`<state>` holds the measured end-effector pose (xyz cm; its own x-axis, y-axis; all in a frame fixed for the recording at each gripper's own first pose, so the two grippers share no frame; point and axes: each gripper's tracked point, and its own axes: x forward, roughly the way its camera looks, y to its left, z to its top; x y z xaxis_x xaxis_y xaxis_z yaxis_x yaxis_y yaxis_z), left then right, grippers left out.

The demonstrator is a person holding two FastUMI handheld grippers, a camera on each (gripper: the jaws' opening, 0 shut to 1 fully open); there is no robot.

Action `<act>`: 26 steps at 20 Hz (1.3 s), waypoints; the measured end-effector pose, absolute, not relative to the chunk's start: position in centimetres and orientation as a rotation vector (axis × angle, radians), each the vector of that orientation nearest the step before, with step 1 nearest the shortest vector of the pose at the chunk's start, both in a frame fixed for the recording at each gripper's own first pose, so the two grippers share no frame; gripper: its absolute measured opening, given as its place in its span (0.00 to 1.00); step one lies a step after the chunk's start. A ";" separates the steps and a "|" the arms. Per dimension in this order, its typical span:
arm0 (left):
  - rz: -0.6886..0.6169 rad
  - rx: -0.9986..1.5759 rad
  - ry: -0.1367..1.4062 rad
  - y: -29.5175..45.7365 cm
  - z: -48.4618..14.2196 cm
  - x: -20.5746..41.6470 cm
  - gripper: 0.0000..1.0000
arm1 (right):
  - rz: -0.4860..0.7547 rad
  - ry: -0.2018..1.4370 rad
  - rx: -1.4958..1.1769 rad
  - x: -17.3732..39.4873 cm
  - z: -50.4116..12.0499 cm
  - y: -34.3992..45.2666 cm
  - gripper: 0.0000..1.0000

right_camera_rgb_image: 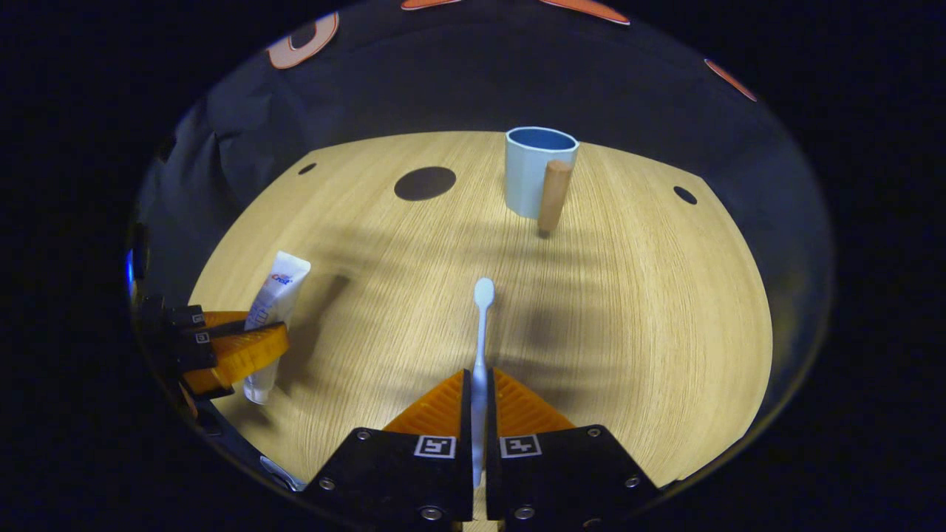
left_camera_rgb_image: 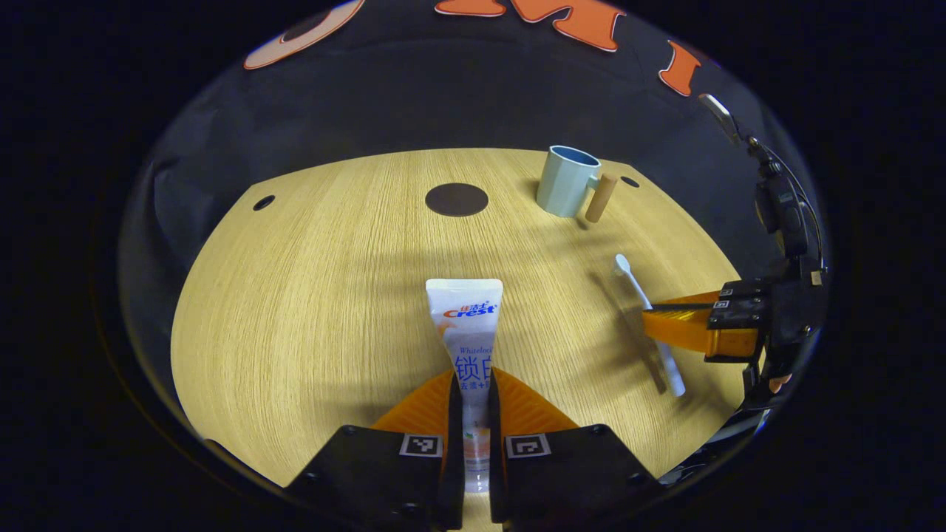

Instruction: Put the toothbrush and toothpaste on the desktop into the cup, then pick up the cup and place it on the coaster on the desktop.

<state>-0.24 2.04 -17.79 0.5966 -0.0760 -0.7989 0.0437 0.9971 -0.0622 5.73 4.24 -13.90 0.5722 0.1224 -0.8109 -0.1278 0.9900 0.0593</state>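
In the left gripper view my left gripper (left_camera_rgb_image: 473,414) is clenched on the toothpaste tube (left_camera_rgb_image: 467,332), whose long axis runs up the frame. My right gripper (right_camera_rgb_image: 478,403) clamps the toothbrush (right_camera_rgb_image: 482,325), head pointing up toward the blue cup (right_camera_rgb_image: 533,174). The dark coaster (right_camera_rgb_image: 425,183) lies at upper left on the wooden desktop (right_camera_rgb_image: 628,310).

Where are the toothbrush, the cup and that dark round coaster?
toothbrush (right_camera_rgb_image: 482,325): right gripper view, on its thin neck.
cup (right_camera_rgb_image: 526,177): right gripper view, on its pale blue wall.
coaster (left_camera_rgb_image: 456,199): left gripper view, on its centre.
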 end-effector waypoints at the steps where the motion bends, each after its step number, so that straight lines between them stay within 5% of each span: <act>1: -0.069 -0.037 0.916 2.0 -17.4 -0.3 0.17 | 0.144 0.916 -0.010 6.3 -13.5 4.1 0.08; 26: -0.017 -0.034 0.631 4.1 -7.1 -0.3 0.17 | 0.144 0.184 0.057 17.5 -1.3 3.0 0.07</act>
<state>-0.26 4.10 -7.14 0.8073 -0.0262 -0.5896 0.0053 0.9993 -0.0372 17.50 2.96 -1.27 0.9729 0.1479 -0.1778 -0.1376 0.9881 0.0691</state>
